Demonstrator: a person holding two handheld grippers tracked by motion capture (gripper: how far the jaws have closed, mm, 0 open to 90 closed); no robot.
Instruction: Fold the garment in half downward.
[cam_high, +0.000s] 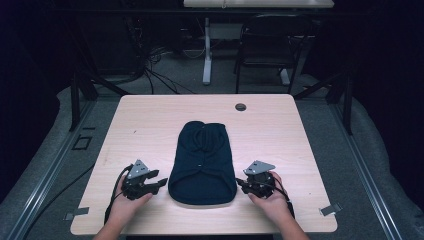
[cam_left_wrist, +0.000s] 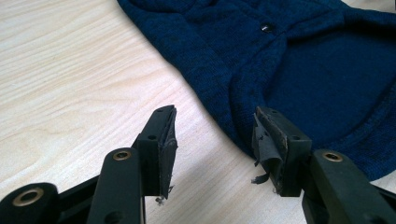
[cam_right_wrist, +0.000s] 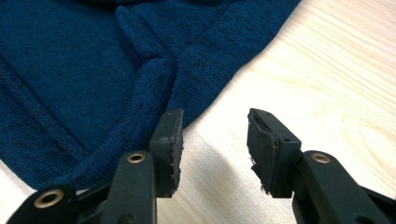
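Dark blue knit garment (cam_high: 202, 162), flat, mid-table

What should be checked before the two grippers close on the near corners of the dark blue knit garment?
1. Left gripper jaws open: ok.
2. Right gripper jaws open: ok.
3. Fabric between left jaws: not ok; the dark blue knit garment lies by one jaw, bare table between them.
4. Fabric between right jaws: not ok, the edge lies beside one jaw.
5. Garment flat, button fastened: cannot tell.

The sweater (cam_left_wrist: 299, 60) runs past both gripper views' edges.
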